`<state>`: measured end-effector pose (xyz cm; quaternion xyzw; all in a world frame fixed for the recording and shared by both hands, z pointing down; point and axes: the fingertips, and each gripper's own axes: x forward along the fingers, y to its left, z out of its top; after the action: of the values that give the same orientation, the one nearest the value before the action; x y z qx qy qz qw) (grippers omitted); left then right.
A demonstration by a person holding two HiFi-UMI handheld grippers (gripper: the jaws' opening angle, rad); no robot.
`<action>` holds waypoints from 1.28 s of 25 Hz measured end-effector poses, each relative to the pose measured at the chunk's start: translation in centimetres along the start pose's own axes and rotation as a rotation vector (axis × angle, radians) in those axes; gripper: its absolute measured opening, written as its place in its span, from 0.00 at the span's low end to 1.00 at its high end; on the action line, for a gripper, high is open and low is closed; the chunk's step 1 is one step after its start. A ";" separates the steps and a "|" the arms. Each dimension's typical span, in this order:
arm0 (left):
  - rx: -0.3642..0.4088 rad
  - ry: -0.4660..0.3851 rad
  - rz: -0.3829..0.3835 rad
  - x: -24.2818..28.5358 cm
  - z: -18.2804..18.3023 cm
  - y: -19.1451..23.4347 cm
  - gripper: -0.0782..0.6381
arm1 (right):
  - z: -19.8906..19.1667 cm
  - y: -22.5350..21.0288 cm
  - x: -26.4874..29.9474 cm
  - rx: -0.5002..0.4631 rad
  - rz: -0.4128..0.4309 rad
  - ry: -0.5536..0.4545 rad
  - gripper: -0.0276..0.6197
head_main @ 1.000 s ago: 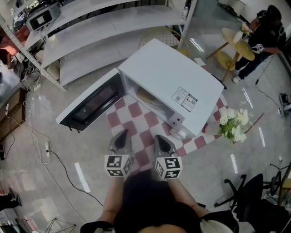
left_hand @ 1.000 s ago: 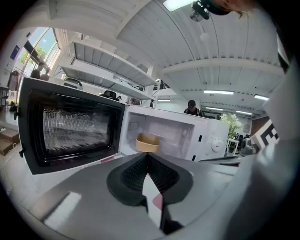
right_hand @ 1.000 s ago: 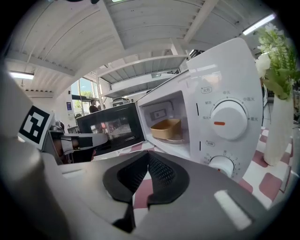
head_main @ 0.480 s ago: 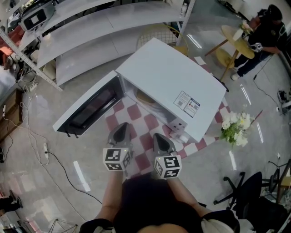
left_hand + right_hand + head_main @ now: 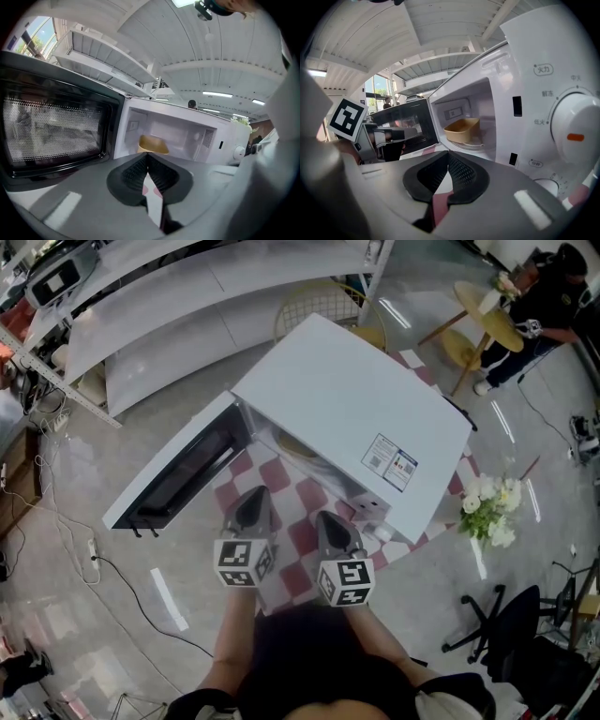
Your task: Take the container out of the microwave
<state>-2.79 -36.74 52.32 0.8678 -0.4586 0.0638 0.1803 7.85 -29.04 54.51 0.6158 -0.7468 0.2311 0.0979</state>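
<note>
Approach stage here: microwave [image 5: 352,409] door [image 5: 178,474] open, tan container [image 5: 461,130] sitting inside on the glass plate [image 5: 474,145]. My left hand-held gripper [image 5: 146,158] and right hand-held gripper [image 5: 449,162] are both closed, empty. Next I'd spread one and reach for the rim.

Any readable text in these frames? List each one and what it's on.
"火力": microwave front panel, in an oval above the dial.
"解冻": panel, upper left of the dial.
"低火": panel, left of the dial.
Characters above the dial: too blurred to read with confidence.
Oval label low on the panel: unreadable.
Sticker on the microwave top: too small to read.
</note>
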 end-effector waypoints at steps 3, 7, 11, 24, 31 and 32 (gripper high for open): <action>-0.015 -0.001 0.001 0.9 0.1 0.5 0.12 | 0.2 -0.1 0.7 0.008 -0.011 -0.003 0.05; -0.026 -0.003 -0.005 2.2 0.5 1.0 0.12 | 0.3 -0.1 1.7 0.007 -0.018 0.003 0.05; -0.037 0.002 -0.011 3.4 0.6 1.4 0.12 | 0.2 -0.4 2.4 0.012 -0.037 0.009 0.05; -0.059 -0.014 -0.022 7.4 1.5 2.1 0.16 | 0.7 -2.0 4.3 0.033 -0.081 0.000 0.05; -0.087 -0.031 -0.014 9.3 2.4 2.4 0.19 | 0.7 -2.3 4.9 0.034 -0.077 0.013 0.05; -0.097 -0.035 -0.009 9.6 2.4 2.6 0.21 | 0.6 -2.4 5.1 0.034 -0.076 0.015 0.05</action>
<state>0.44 -46.37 53.37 0.8611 -0.4603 0.0253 0.2146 9.09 -34.07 56.66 0.6437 -0.7180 0.2446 0.1017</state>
